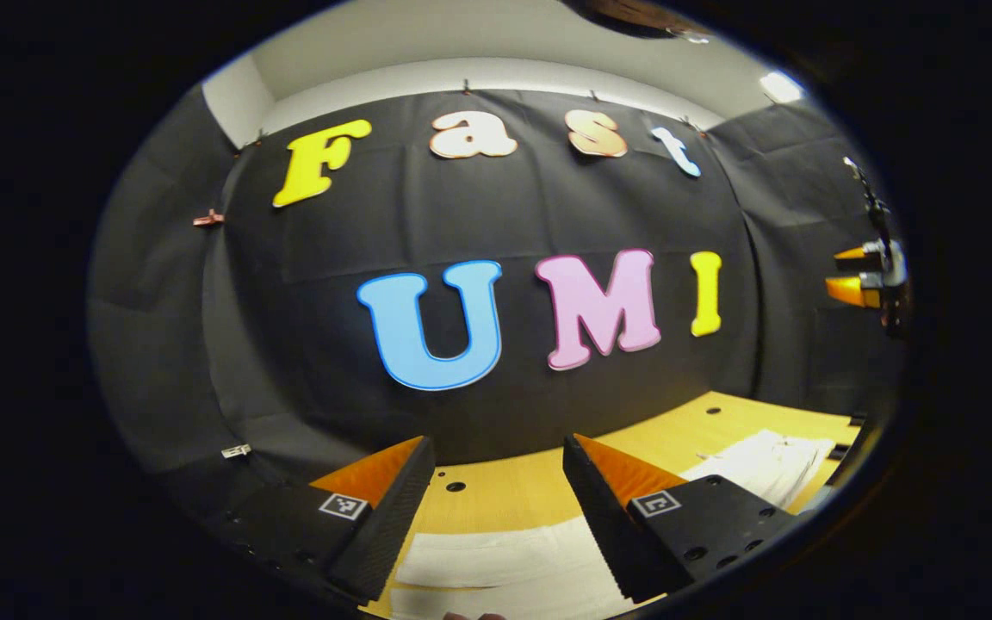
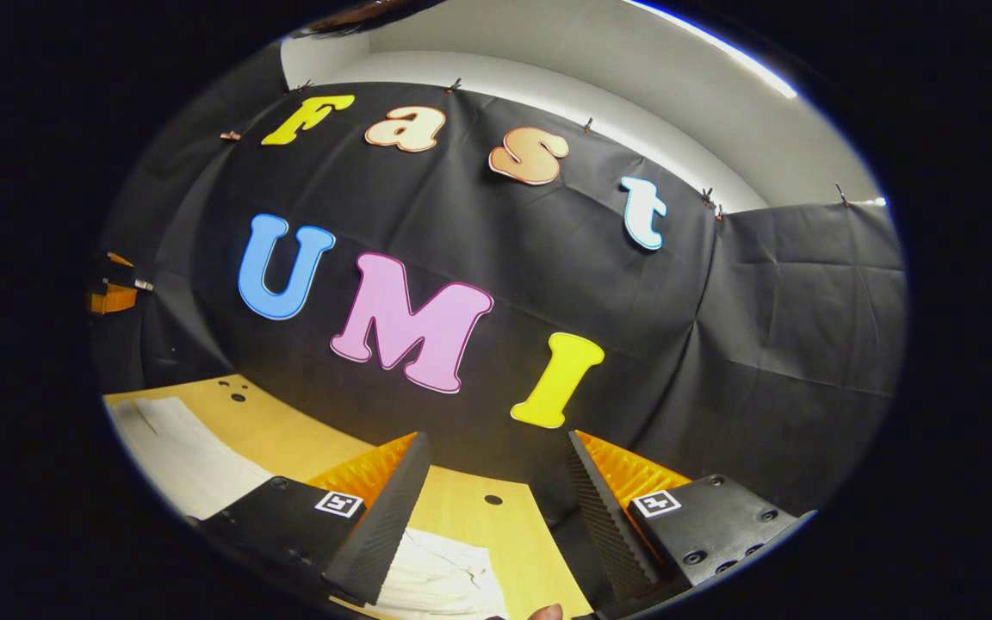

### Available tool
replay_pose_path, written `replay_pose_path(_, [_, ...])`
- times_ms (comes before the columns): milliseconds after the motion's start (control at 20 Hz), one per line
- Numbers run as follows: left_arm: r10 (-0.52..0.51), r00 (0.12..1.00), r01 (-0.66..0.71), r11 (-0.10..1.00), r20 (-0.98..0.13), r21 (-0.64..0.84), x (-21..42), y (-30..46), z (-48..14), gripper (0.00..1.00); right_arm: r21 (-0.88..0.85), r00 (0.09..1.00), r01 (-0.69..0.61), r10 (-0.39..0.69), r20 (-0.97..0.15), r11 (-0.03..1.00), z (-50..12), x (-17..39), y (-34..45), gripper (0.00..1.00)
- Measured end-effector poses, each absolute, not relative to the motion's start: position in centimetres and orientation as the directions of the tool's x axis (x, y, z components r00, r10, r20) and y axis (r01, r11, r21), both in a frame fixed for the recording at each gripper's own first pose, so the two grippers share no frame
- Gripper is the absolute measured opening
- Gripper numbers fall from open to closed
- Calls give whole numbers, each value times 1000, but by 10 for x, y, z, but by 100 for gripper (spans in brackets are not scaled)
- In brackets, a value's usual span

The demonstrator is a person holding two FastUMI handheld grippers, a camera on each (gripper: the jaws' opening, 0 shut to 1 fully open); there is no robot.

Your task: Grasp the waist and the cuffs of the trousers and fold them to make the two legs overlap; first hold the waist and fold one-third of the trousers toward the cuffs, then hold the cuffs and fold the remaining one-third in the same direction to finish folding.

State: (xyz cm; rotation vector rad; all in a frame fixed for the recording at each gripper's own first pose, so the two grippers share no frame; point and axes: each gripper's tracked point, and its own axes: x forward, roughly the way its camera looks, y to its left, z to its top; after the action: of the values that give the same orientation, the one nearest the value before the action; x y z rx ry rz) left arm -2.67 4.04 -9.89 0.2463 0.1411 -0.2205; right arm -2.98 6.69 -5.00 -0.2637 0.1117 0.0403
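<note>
Both grippers held released above the table, nothing grasped.
Wooden table [image 1: 539, 495] is seen low in both views, white trousers [image 1: 496, 564] laid flat on it, near and below the left gripper [image 1: 496, 525] and right gripper [image 2: 492, 521]. Waist and cuffs should be pinched at the edges, single layer avoided, before the legs are overlapped.

Dim booth, ceiling glare, edges fisheye-warped.
</note>
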Motion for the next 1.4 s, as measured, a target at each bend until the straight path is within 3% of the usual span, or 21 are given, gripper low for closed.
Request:
replay_pose_path(300, [-256, 906, 402, 772, -338, 493, -54, 67, -169, 95, -394, 980, -93, 15, -197, 914, -84, -51, 61, 97])
replay_pose_path(500, [-317, 782, 587, 663, -537, 464, -92, 80, -246, 95, -412, 971, -92, -10, -239, 906, -102, -61, 57, 97])
replay_pose_path(800, [-264, 628, 751, 452, -732, 482, -132, 113, -337, 95, -423, 961, -87, -36, -274, 902, -113, -73, 54, 98])
replay_pose_path(1200, [-172, 453, 882, 233, -875, 411, -156, 141, -427, 95, -435, 957, -86, -48, -287, 896, -113, -86, 53, 97])
replay_pose_path(1400, [-104, 438, 896, 125, -893, 425, -154, 153, -452, 95, -438, 955, -73, -65, -291, 896, -113, -90, 47, 98])
